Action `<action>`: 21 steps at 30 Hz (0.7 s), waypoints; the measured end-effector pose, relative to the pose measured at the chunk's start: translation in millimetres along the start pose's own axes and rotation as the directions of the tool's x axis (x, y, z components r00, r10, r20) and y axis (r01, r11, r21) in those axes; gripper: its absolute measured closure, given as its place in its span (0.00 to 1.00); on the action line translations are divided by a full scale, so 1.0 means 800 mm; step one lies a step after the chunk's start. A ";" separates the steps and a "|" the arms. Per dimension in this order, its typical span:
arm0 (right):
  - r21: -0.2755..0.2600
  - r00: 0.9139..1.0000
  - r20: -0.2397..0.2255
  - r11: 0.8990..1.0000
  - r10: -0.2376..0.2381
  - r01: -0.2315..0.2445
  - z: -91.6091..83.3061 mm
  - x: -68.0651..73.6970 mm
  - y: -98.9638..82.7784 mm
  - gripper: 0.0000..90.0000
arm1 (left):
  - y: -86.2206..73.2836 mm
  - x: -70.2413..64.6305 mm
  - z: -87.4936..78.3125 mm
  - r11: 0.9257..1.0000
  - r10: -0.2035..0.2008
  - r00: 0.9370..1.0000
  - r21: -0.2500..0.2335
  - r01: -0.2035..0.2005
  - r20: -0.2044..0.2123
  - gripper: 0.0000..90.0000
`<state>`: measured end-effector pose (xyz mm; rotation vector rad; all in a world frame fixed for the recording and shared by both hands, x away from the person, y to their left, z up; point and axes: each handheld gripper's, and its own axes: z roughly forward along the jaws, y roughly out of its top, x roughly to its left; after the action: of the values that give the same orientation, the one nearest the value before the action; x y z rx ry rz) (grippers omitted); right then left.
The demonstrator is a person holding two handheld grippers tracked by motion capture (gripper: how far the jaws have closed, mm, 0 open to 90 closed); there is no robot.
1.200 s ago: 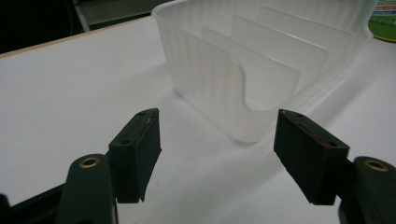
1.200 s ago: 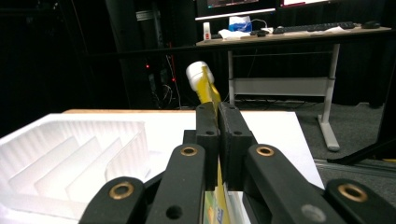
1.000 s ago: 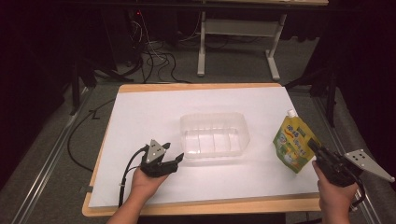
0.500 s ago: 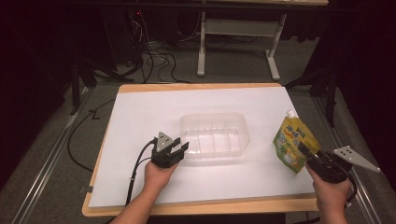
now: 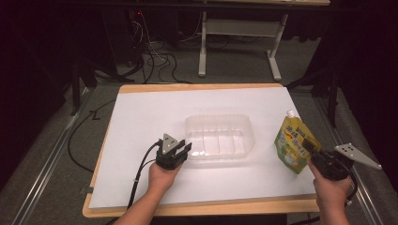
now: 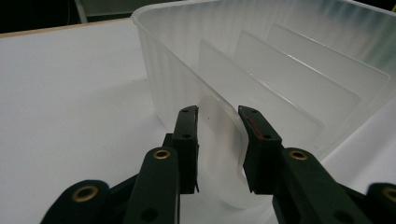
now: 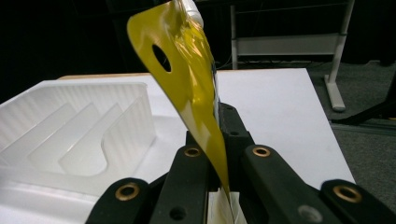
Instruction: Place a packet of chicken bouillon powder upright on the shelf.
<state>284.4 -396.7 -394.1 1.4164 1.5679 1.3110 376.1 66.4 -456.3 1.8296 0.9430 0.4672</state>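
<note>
Left gripper (image 5: 180, 149): lower centre of the high view, fingers (image 6: 187, 140) straddling the near corner wall of the clear tray (image 5: 218, 137); they have just been narrowing, likely to steady it.
Right gripper (image 5: 315, 154): lower right, fingers clamping the pouch edge.
Pouch (image 5: 294, 146): green-yellow, being held upright right of the tray, apart, probably for loading.
Tabletop (image 5: 141, 122): white, carrying the tray at centre.

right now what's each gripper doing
left gripper: jaws have just been closing, astride the tray corner wall; grip cannot be told.
right gripper: shut on the pouch.
</note>
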 end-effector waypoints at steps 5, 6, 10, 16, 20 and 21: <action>-0.013 0.999 -0.020 0.999 0.048 -0.048 0.000 -0.002 0.003 1.00 | 0.001 -0.006 0.001 1.000 0.015 1.000 0.004 -0.015 0.021 0.72; -0.019 0.998 -0.029 0.998 0.061 -0.062 -0.001 -0.001 0.005 1.00 | 0.001 -0.007 0.000 1.000 0.020 0.999 0.000 -0.020 0.027 0.70; -0.038 0.998 -0.030 0.997 0.062 -0.063 -0.004 0.007 0.011 1.00 | 0.002 -0.007 -0.006 1.000 0.023 0.999 0.000 -0.023 0.039 0.60; -0.076 0.997 -0.033 0.994 0.075 -0.077 -0.011 0.017 0.022 1.00 | -0.003 -0.010 -0.010 0.999 0.050 0.998 0.008 -0.050 0.047 0.55; -0.094 0.997 -0.039 0.993 0.072 -0.075 -0.014 0.028 0.033 1.00 | -0.003 -0.008 -0.010 0.999 0.037 0.998 0.006 -0.037 0.051 0.55; -0.103 0.996 -0.043 0.992 0.071 -0.076 -0.014 0.031 0.036 1.00 | -0.003 -0.007 -0.010 0.999 0.037 0.998 0.005 -0.037 0.054 0.54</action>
<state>278.1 -378.3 -359.4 1.4029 1.4627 1.4512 365.9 67.5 -454.5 1.8587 0.8760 0.4359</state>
